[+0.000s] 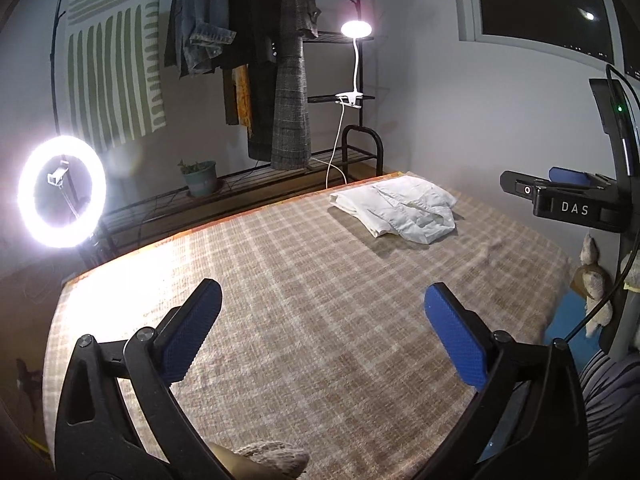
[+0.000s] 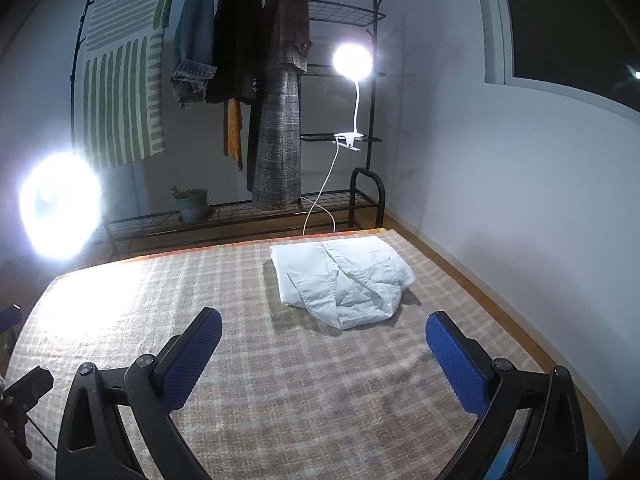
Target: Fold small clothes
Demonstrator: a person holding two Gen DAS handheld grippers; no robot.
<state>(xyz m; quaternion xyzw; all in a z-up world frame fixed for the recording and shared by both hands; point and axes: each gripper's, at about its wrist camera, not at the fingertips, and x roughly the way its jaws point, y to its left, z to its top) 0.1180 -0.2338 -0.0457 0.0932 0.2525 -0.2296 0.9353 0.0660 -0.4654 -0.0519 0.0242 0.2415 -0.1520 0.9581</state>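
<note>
Both jaws spread and empty, the left gripper (image 1: pixel 322 306) and right gripper (image 2: pixel 324 330) hover over the plaid surface (image 2: pixel 280 380); the white garment (image 2: pixel 340 278) lies at twelve o'clock, probably best pinched by its near corners.

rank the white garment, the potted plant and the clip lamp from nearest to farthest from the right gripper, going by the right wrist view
1. White garment: on the plaid blanket, just ahead of the right gripper, whose jaws are open.
2. Potted plant: on the low rack shelf past the bed edge, left.
3. Clip lamp: clamped higher on the rack, farthest.
</note>
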